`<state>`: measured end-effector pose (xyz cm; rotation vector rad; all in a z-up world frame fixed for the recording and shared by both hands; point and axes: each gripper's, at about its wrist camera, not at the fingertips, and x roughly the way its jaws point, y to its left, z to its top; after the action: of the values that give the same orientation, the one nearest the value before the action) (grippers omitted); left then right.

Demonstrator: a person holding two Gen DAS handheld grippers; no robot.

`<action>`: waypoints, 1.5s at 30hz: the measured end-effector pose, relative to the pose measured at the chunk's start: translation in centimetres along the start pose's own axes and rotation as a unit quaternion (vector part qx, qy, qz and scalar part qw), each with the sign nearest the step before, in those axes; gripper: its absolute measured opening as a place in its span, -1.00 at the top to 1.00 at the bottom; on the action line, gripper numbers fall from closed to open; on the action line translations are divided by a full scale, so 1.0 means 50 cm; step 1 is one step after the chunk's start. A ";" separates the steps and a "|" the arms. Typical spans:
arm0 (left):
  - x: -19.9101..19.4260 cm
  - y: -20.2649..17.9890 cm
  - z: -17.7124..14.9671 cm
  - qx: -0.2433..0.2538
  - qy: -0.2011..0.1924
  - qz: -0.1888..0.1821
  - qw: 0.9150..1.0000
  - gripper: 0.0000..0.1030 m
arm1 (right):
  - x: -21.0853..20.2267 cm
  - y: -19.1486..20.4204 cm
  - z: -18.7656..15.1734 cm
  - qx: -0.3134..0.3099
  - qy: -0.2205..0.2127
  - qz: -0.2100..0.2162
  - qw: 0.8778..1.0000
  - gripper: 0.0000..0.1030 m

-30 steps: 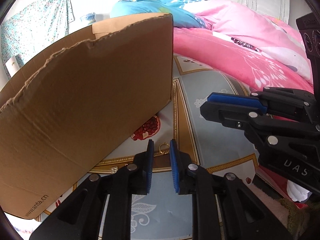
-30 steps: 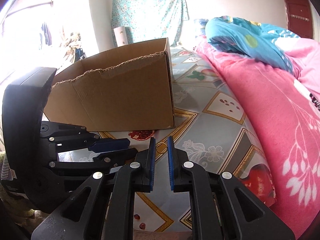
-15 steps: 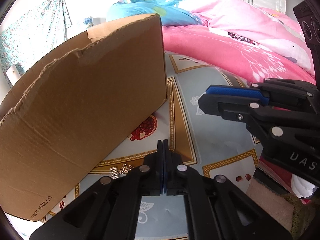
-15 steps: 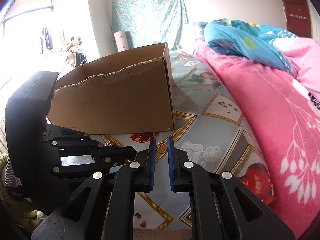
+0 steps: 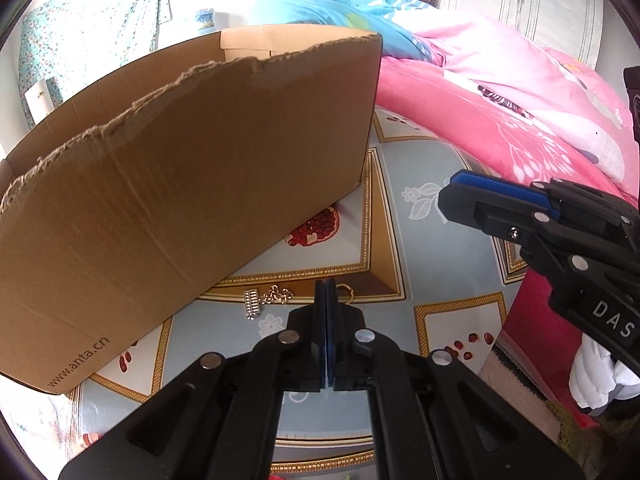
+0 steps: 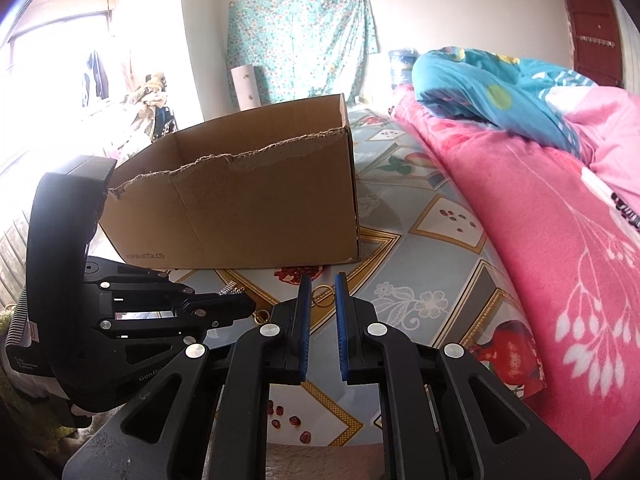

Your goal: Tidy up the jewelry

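your left hand-held gripper (image 5: 326,292) has just closed, its blue pads flat together, and it seems to pinch a small gold ring (image 5: 345,291) showing just right of the tips, though the grip itself is hidden. a chain with a silver bar pendant (image 5: 264,300) lies on the patterned bed sheet (image 5: 432,208) just left of the tips, near the cardboard box (image 5: 180,184). your right hand-held gripper (image 6: 320,292) stands slightly apart, empty, above the sheet.

Shut left gripper (image 5: 325,292) beside gold ring (image 5: 345,291) — cardboard box (image 5: 192,184) behind
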<state>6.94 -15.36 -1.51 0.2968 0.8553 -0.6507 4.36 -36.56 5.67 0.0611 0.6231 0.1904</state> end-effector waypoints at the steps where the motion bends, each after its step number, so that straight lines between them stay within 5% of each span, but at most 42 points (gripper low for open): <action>1: 0.001 0.000 -0.003 0.000 0.002 0.001 1.000 1.00 | -0.003 0.002 -0.001 -0.001 -0.001 0.000 1.000 0.81; 14: -0.009 -0.015 -0.015 -0.015 0.001 -0.013 1.000 0.99 | -0.019 0.013 -0.004 0.001 -0.005 0.002 1.000 0.81; 19: -0.004 -0.015 -0.009 -0.029 -0.003 0.002 1.000 0.49 | -0.012 0.011 -0.005 0.005 -0.005 0.004 1.000 0.81; 25: 0.010 -0.023 -0.007 -0.016 -0.010 0.017 1.000 0.51 | -0.007 0.001 -0.008 0.017 -0.002 0.007 1.000 0.81; 29: 0.013 -0.016 -0.007 -0.015 -0.014 0.030 0.999 0.80 | -0.008 0.000 -0.009 0.024 -0.003 0.008 1.000 0.81; 45: -0.029 0.007 -0.014 -0.019 -0.034 0.013 0.999 0.81 | -0.040 0.029 -0.005 0.025 -0.035 -0.006 0.999 0.81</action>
<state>6.05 -14.16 -0.84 0.2503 0.7961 -0.6172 2.41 -35.53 6.77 0.1119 0.5581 0.1600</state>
